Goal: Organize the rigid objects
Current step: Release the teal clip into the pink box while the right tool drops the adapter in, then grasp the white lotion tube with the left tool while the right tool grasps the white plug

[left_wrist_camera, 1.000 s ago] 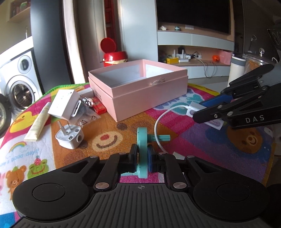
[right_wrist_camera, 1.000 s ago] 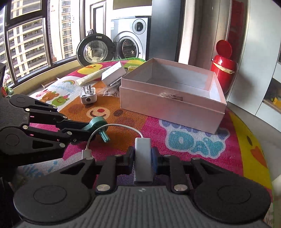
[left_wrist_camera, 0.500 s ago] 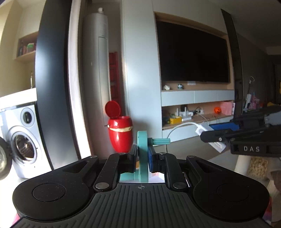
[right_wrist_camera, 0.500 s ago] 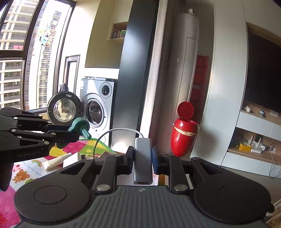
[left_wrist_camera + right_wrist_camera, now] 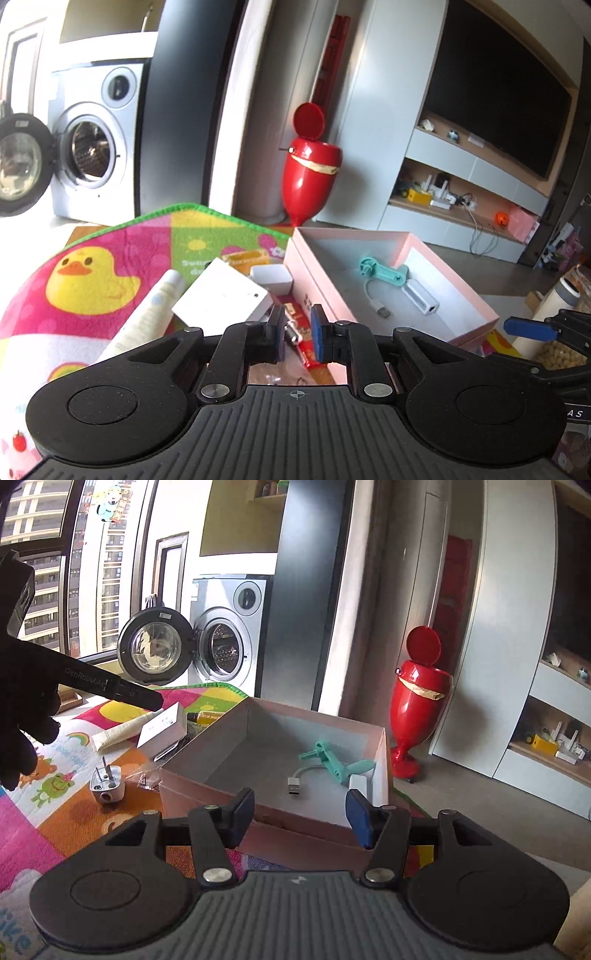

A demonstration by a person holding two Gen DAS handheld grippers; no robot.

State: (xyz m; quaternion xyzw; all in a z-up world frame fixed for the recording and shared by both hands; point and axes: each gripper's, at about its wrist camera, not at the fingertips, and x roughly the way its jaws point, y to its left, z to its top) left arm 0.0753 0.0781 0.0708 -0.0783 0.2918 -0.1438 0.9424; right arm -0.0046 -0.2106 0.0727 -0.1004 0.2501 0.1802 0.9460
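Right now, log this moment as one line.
left claw: shut, empty | right claw: jaws just opening, nothing between | pink box: holds teal crank and white adapter cable | wall plug: on mat, outside box

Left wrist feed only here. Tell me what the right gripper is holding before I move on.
Observer: Nothing. The right gripper has just been opening its jaws; they stand empty at the pink box.
Operator: Now name anything loose on the mat that my feed misses.
Observer: A white plug, prongs up, lies on the mat beside the box's near corner.
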